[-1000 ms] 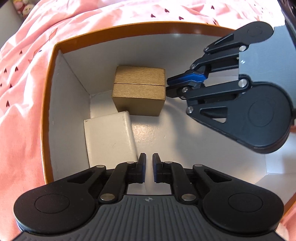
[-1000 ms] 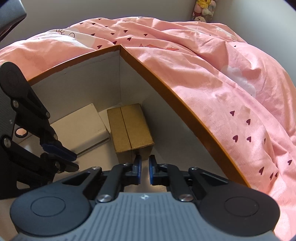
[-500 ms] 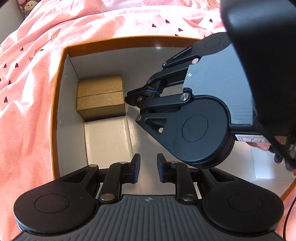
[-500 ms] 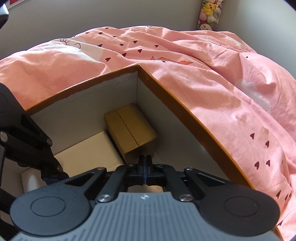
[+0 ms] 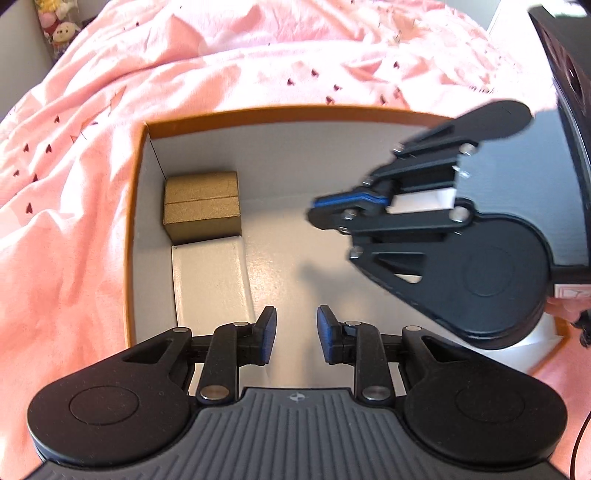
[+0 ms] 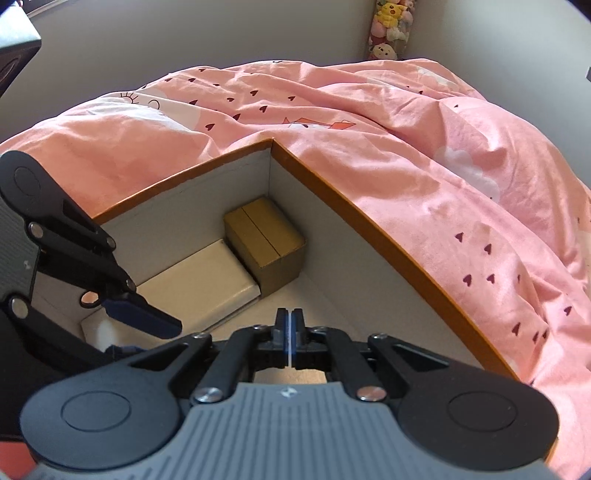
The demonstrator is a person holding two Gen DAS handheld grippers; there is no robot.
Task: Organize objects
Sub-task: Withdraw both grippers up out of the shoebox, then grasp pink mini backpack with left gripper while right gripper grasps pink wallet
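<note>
An orange-rimmed box (image 5: pixel 258 110) (image 6: pixel 369 229) with white inner walls lies on the bed. In its far corner sits a small gold carton (image 5: pixel 201 206) (image 6: pixel 266 240), and a flat white box (image 5: pixel 210 280) (image 6: pixel 199 291) lies against it along the wall. My left gripper (image 5: pixel 293 332) hangs above the box floor; its jaws are opening and nothing is between them. My right gripper (image 6: pixel 290 317) (image 5: pixel 317 212) is shut and empty, raised over the middle of the box. One blue fingertip (image 6: pixel 144 317) of the left gripper shows at the left of the right wrist view.
Around the box spreads a rumpled pink duvet (image 6: pixel 424 122) printed with hearts. Plush toys (image 6: pixel 388 29) stand in the room's corner by the wall. A dark device (image 5: pixel 565 74) fills the upper right of the left wrist view. A hand (image 5: pixel 565 306) shows at its right edge.
Both grippers have risen and drawn back from the two boxes, so more of the orange-rimmed box and duvet shows. The left jaws have spread apart; the right jaws have closed fully.
</note>
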